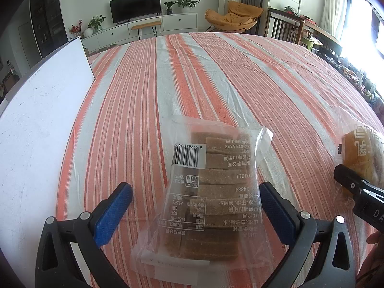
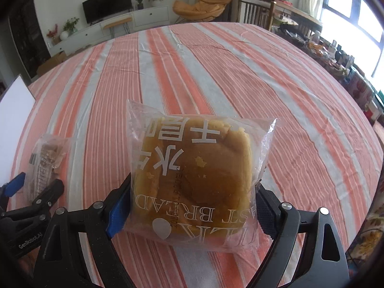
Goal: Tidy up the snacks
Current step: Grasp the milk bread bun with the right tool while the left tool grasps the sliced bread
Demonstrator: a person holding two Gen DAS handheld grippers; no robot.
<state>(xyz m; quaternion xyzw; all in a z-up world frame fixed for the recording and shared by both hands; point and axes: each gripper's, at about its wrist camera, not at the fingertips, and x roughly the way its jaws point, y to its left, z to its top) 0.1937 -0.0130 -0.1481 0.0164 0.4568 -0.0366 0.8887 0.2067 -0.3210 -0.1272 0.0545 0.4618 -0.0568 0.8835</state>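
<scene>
A clear bag of brown snack slices point(image 1: 211, 192) lies on the striped tablecloth point(image 1: 192, 84) between the wide-open fingers of my left gripper point(image 1: 194, 194); the blue pads stand apart from the bag on both sides. It also shows in the right wrist view point(image 2: 45, 165) at the left. A clear bag of toast bread point(image 2: 199, 175) sits between the fingers of my right gripper point(image 2: 194, 196), whose pads press its two sides. The bread bag point(image 1: 360, 153) and the right gripper show at the right edge of the left wrist view.
A white board point(image 1: 40, 124) lies on the table's left part, also in the right wrist view point(image 2: 14, 112). The striped cloth point(image 2: 216, 72) stretches far ahead. Chairs, a TV unit and a cluttered side table stand beyond the table edge.
</scene>
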